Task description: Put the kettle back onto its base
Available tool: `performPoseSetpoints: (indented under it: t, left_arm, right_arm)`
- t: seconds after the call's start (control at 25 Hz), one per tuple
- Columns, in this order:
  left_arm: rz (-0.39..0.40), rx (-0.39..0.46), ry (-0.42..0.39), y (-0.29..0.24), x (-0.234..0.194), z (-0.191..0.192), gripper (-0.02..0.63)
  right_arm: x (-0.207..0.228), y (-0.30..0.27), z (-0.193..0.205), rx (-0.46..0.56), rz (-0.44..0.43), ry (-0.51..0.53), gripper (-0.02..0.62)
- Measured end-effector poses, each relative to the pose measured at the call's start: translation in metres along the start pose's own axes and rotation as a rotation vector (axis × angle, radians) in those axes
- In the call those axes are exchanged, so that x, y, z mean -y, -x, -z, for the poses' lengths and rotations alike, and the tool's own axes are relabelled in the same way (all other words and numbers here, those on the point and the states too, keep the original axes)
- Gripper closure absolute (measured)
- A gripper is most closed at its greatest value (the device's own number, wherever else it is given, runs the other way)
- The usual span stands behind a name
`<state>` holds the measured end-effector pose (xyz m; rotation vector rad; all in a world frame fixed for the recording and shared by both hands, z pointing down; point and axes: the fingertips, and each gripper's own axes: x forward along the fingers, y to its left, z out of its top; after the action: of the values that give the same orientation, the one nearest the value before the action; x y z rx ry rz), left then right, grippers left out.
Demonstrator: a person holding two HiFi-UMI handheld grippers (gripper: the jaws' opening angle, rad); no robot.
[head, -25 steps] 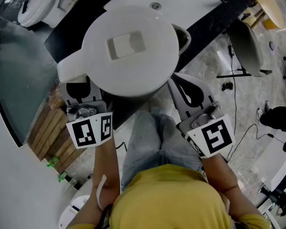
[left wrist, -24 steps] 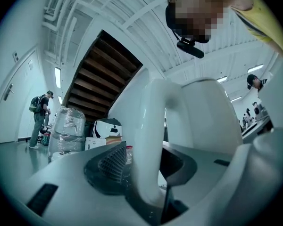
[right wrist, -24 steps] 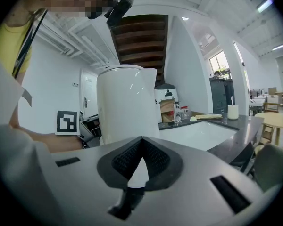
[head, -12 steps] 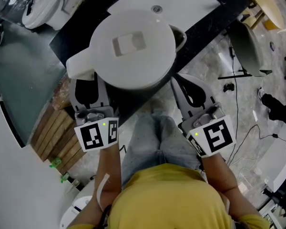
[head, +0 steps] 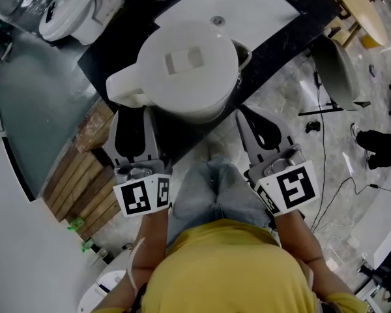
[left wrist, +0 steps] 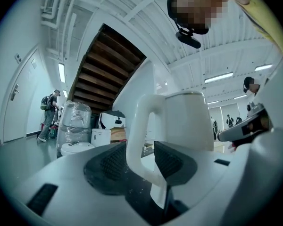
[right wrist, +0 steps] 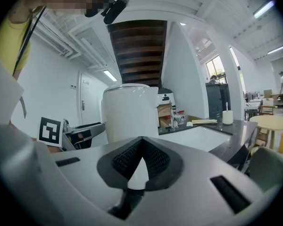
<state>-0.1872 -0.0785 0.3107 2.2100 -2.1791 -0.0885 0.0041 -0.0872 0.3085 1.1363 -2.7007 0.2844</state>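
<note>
Seen from the head view, the left gripper (head: 131,114) is held out low in front of the person on a nearly straight forearm, with its marker cube (head: 143,195) facing up and its jaws aimed up and away at the kettle's handle (head: 125,90). In the left gripper view its jaws stand apart, the dark ribbed pads (left wrist: 111,163) flanking the white loop of the handle, which rises in the gap between them. Whether either pad touches the handle cannot be told, and the jaws are not pressed onto it. The kettle (head: 189,70) stands upright on the dark counter (head: 293,25), close to the counter's near edge and just in front of the white sink (head: 254,5). Its long axis is vertical, its lid faces the head camera, and its handle sticks out toward the left gripper. What lies beneath it is hidden by its own body. The right gripper (right wrist: 141,142) is held level with the left one on the kettle's other side and points at the white body. Its jaws meet at their tips, with nothing gripped.
</note>
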Motion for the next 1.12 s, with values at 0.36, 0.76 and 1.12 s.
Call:
performPoseSetpoints:
  t: [0.36,0.76,1.12]
  left_arm:
    - [0.143,-0.002,0.016,0.028,0.044,-0.026,0.433]
    - [0.315,-0.042,0.034,0.058,0.089,-0.056,0.434]
    - [0.416,-0.063,0.031,0.064,0.110,-0.072,0.564]
  right_arm:
    - [-0.011,0.010,-0.020,0.040,0.004,0.027,0.580]
    - [-0.020,0.028,-0.044,0.073,0.030,0.059,0.580]
    - [-0.044,0.041,-0.063,0.091,-0.003,0.073,0.580]
